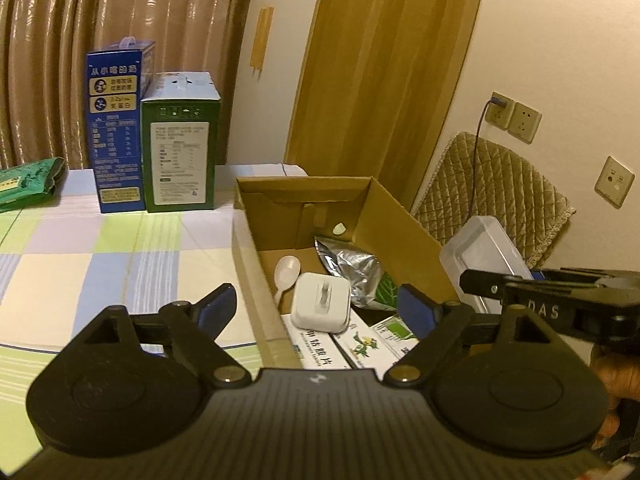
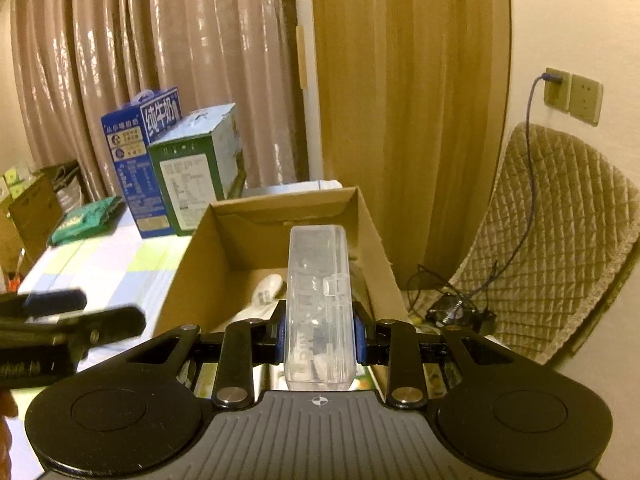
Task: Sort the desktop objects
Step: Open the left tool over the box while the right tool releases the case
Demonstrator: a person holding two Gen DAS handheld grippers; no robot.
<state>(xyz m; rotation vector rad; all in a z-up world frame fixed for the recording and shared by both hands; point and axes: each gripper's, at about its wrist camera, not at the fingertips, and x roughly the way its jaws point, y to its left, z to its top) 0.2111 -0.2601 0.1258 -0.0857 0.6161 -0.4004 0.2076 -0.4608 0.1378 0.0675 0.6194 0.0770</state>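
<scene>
An open cardboard box (image 1: 404, 216) stands on the checked tablecloth. It holds a white square case (image 1: 320, 302), a white spoon (image 1: 286, 272), a silver foil pouch (image 1: 356, 270) and medicine boxes (image 1: 356, 342). My left gripper (image 1: 316, 306) is open and empty, straddling the box's near left wall above the white case. My right gripper (image 2: 320, 336) is shut on a clear plastic case (image 2: 320, 300) and holds it over the box (image 2: 372, 240). The clear case also shows at the right of the left wrist view (image 1: 484, 256).
A blue milk carton (image 1: 116, 128) and a green carton (image 1: 180, 144) stand at the back of the table. A green packet (image 1: 28, 184) lies at the far left. A quilted chair (image 2: 560, 240) and wall sockets (image 2: 572, 94) with a cable are on the right.
</scene>
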